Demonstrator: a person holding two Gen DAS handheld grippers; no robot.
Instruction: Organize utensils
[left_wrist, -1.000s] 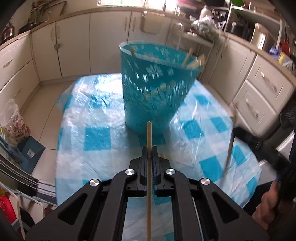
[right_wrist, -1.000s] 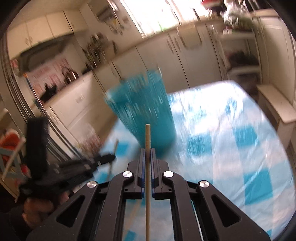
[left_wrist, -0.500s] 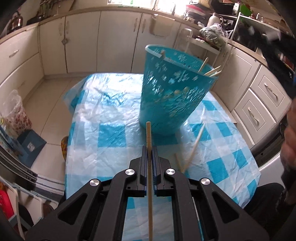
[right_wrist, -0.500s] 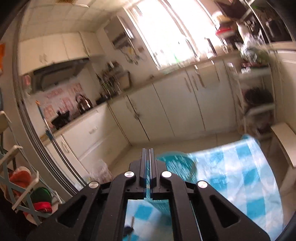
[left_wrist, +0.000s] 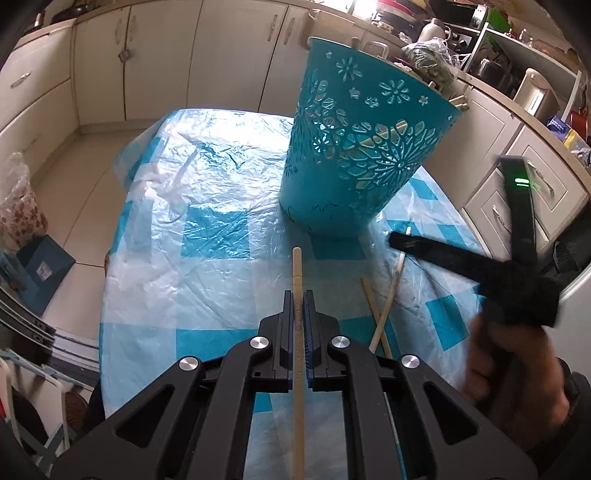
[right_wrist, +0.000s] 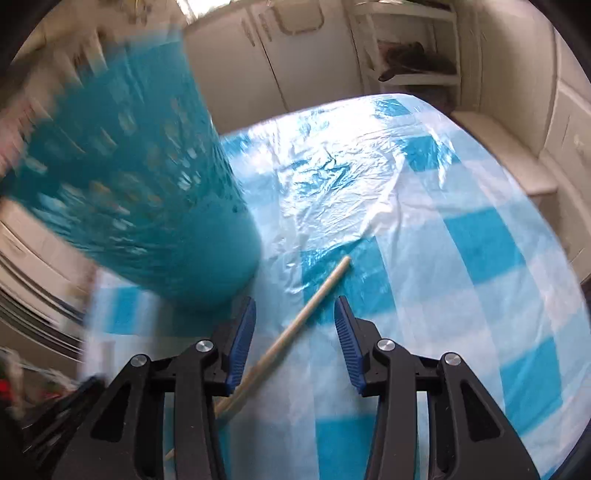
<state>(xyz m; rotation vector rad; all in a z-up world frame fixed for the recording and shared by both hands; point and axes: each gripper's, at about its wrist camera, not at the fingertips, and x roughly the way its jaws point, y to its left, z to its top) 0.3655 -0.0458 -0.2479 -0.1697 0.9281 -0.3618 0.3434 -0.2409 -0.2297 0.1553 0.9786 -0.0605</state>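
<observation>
- No legible brand, label or writing on any item (a green light glows on the right tool's body).
- Left tool (left_wrist: 298, 301): jaws closed on a wooden chopstick (left_wrist: 297, 273), whose tip projects toward the teal basket (left_wrist: 364, 155).
- Right tool (right_wrist: 294, 314): jaws spread wide, holding nothing; a loose chopstick (right_wrist: 306, 306) lies on the surface between them.
- Two chopsticks lie crossed (left_wrist: 384, 310) on the checked plastic cloth (left_wrist: 207, 229), just beside the basket's base.
- Basket stands on the surface; chopstick ends (left_wrist: 458, 100) poke above its rim.
- Cabinets (left_wrist: 166, 59) stand behind.
</observation>
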